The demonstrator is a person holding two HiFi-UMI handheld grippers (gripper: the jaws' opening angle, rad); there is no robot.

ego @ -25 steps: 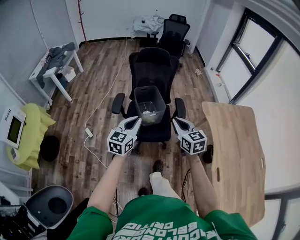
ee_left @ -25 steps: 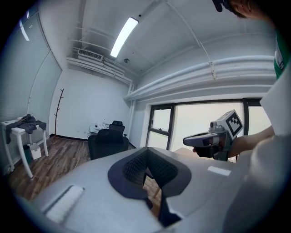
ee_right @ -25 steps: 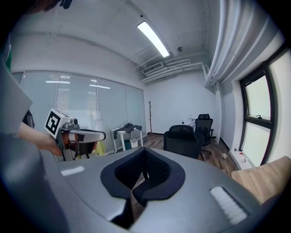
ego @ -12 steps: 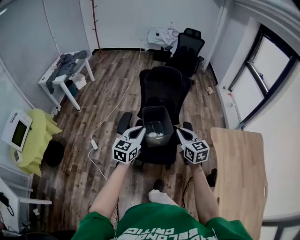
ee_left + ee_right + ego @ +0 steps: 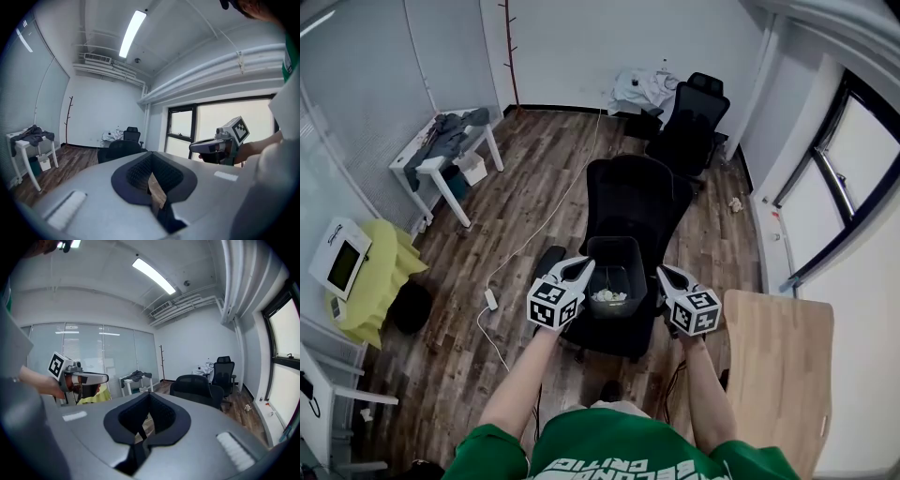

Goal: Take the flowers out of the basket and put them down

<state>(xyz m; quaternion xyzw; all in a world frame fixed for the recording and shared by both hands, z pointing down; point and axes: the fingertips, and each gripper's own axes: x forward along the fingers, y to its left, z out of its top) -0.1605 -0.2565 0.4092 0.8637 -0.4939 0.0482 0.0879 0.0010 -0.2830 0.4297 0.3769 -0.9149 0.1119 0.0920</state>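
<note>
Basket (image 5: 617, 255) sits on the black chair (image 5: 633, 192) with pale flowers (image 5: 609, 296) inside. Left gripper (image 5: 584, 266) and right gripper (image 5: 664, 273) wait near its sides, jaws closed together, holding nothing.

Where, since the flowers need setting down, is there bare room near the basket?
The wooden table right of the office chair looks bare. The wood floor left of the chair is open past the white power strip. Crowded: the chair seat, filled by the basket.
</note>
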